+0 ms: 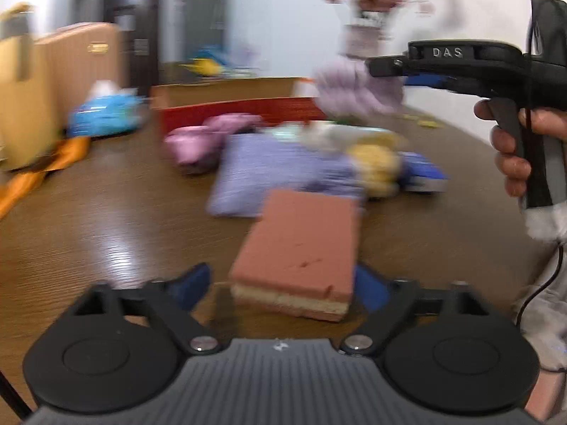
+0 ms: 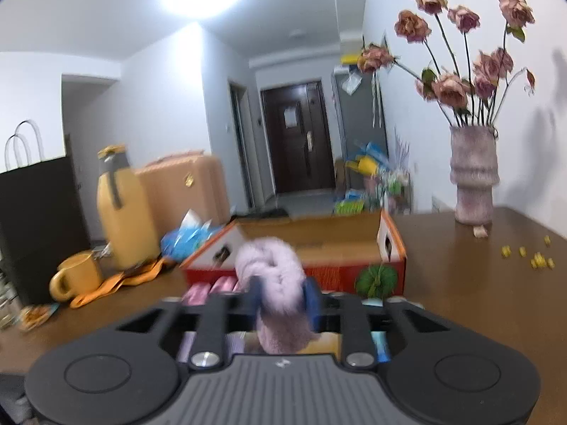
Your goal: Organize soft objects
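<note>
We see a fluffy lilac plush piece (image 2: 273, 276), thick and curled like a loop of soft fur, sitting between the blue pads of our right tool (image 2: 281, 299); the pads sit against its sides and it is carried clear of the surface, so we read it as clamped there. In the left wrist view the same plush piece (image 1: 354, 86) hangs at the tip of that tool above the pile. Our left tool (image 1: 283, 283) stands wide apart, its blue pads on either side of a pink sponge (image 1: 301, 248) with a cream layer beneath; the sponge lies flat on the brown wooden surface (image 1: 106, 219) and the pads do not press it. Just beyond the sponge lies a lavender cloth (image 1: 269, 170), with a yellow soft thing (image 1: 375, 166) and a blue item (image 1: 421, 173) beside it and pink rolled pieces (image 1: 202, 141) to the left. Behind them stands an open cardboard box (image 2: 393, 244) with a red front and orange rim; a green ball (image 2: 375, 279) rests against its front. The surface to the left of the sponge is bare wood as far as an orange cloth (image 1: 42, 173) at the edge. To the right, bare wood runs toward a vase of dried roses (image 2: 473, 173) near the wall, with small yellow bits (image 2: 538, 260) scattered between.
</note>
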Action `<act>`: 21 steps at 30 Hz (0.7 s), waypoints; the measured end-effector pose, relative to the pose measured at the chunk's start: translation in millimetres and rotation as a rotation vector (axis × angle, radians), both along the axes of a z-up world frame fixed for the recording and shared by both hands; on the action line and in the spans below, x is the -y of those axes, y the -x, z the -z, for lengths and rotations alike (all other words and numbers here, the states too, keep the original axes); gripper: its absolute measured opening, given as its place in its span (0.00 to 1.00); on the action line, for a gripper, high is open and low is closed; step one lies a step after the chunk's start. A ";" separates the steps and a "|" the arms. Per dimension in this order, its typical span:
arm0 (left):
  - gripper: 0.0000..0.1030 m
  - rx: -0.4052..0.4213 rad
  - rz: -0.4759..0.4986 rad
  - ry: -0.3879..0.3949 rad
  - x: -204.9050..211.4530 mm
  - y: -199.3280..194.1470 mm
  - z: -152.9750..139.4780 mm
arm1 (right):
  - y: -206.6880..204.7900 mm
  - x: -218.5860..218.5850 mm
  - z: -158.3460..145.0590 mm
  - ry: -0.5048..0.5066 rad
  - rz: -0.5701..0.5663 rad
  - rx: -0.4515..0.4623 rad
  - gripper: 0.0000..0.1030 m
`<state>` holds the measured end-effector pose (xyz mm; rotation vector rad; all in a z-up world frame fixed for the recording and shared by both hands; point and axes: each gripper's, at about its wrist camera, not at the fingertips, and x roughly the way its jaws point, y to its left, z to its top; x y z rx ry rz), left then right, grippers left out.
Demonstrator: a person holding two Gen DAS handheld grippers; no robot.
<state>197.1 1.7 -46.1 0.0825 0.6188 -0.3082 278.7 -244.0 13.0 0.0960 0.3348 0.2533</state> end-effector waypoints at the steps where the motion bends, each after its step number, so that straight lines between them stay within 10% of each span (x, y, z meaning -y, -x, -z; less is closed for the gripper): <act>1: 0.91 0.007 -0.058 -0.024 -6.6 -3.2 0.2 | -9.2 -4.5 2.6 0.036 0.048 -0.018 0.68; 8: 0.89 0.010 -0.227 0.222 -56.7 -7.7 -15.1 | 21.2 -36.9 16.0 -0.075 -0.235 -0.070 0.46; 13: 0.38 -0.110 -0.239 0.324 -62.7 -38.5 -7.3 | -0.3 -73.6 50.7 -0.120 -0.264 -0.227 0.32; 21: 0.29 -0.152 -0.135 0.380 -59.6 -1.3 -3.5 | 38.0 -62.4 59.4 -0.194 -0.273 -0.312 0.16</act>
